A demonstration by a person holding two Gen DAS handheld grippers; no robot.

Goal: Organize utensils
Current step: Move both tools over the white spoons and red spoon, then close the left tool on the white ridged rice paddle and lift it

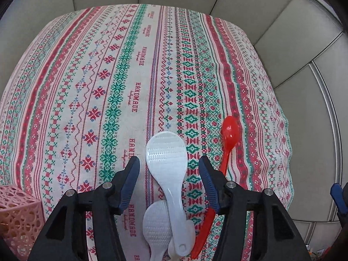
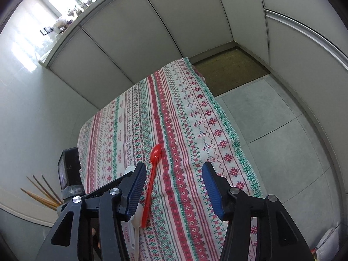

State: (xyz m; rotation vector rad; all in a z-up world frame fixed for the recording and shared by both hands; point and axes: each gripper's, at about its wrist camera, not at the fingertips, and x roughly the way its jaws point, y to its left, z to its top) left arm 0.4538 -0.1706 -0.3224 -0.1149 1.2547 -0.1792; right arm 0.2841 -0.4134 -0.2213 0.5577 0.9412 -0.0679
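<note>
The upper white rice paddle (image 1: 166, 165) lies low in the centre of my left wrist view, its handle crossing a second white rice paddle (image 1: 156, 224). Thin stiff plastic, light and probably slick — I judge the narrow neck the best hold. The red spoon (image 1: 228, 139) lies just right of it, equally light. My left gripper (image 1: 169, 174) stands part open around the paddle, pads clear, holding nothing. My right gripper (image 2: 174, 180) is also part open and empty, with the spoon's handle near its left finger. The tablecloth (image 1: 87, 76) is bare toward the top; its right edge drops off close beside the spoon, and a pink basket (image 1: 15, 213) sits lower left.
</note>
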